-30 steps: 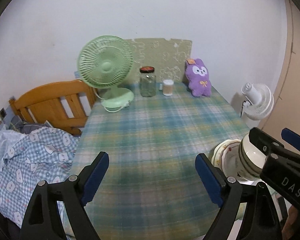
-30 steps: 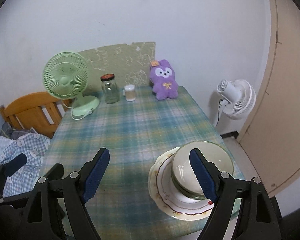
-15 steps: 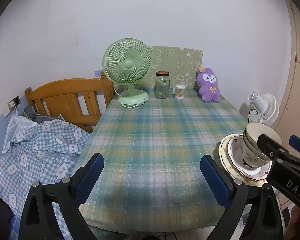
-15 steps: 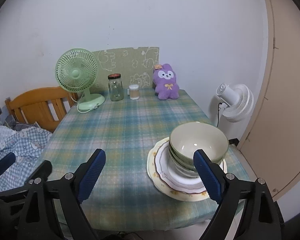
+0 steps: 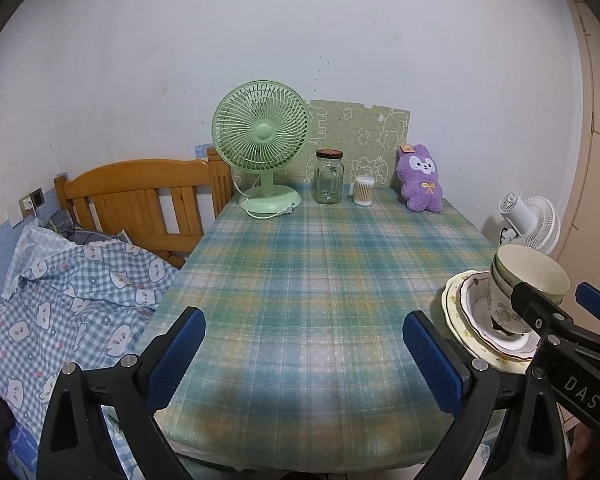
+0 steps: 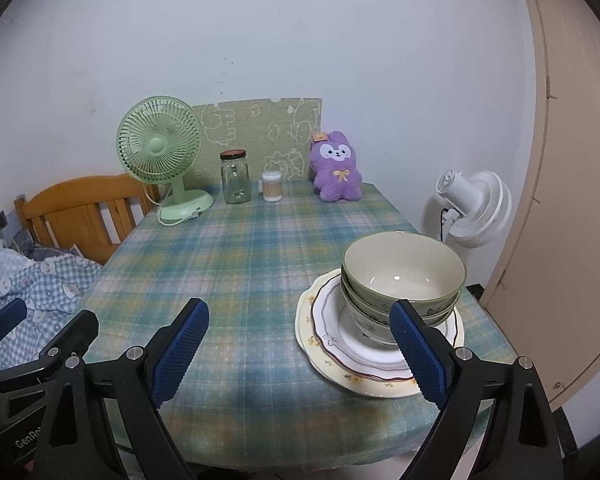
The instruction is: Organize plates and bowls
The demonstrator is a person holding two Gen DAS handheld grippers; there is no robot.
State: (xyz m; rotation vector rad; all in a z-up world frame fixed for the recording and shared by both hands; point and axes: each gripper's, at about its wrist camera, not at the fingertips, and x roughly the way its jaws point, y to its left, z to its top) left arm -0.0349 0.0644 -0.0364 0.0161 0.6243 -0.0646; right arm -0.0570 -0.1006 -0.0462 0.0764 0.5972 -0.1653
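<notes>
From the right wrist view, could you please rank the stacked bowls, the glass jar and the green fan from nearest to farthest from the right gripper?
1. Stacked bowls: nearest, on the plates by the right gripper, at its right jaw.
2. Glass jar: far end of the table, centre.
3. Green fan: far left; roughly level with the jar, so that order is too close to call.

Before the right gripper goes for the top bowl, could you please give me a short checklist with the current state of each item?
1. Right gripper open and empty: ok.
2. Left gripper open, away from the stack: ok.
3. Green bowls nested upright on the stacked plates: ok.
4. Top bowl's rim between the right gripper's fingers: not ok, gripper sits left of and short of it.
5. Bare plaid tablecloth to set dishes on: ok.
6. Bowl count in the stack: cannot tell.
</notes>
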